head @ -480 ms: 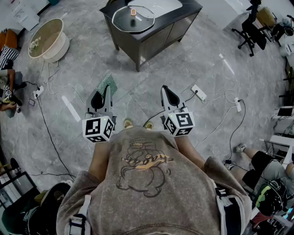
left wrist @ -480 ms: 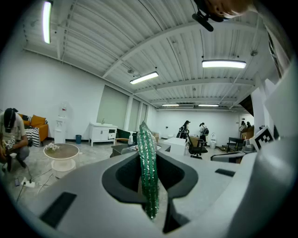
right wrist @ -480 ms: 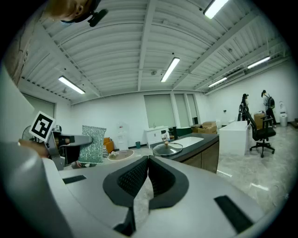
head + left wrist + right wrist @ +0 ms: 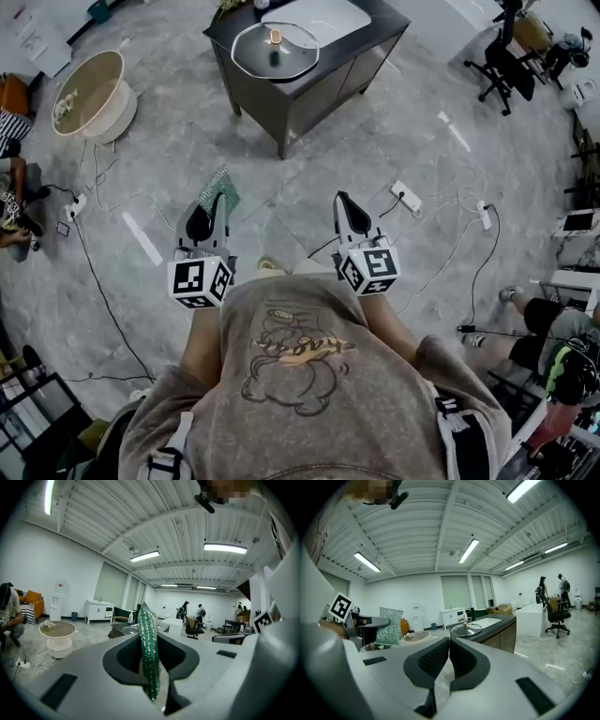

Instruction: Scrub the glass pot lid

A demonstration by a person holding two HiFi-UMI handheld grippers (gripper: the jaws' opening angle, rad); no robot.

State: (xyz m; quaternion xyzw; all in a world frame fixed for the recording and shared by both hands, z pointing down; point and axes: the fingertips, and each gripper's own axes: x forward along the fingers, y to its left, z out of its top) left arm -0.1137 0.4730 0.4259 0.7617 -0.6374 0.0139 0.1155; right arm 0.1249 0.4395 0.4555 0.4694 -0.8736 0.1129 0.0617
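Presently, approach: left gripper (image 4: pixel 212 201) clamps the scourer (image 4: pixel 221 179); right gripper (image 4: pixel 344 201) has its jaws together, empty. Lid (image 4: pixel 275 52) rests on the cabinet (image 4: pixel 314 86) well ahead, so walking up to it likely comes next.

A dark cabinet (image 4: pixel 323 86) stands on the grey marbled floor (image 4: pixel 187 141). The glass pot lid (image 4: pixel 274 49) lies flat on its top beside a white basin (image 4: pixel 319 16). A white power strip (image 4: pixel 406 197) lies on the floor, and a round pale table (image 4: pixel 120 103) stands well apart.
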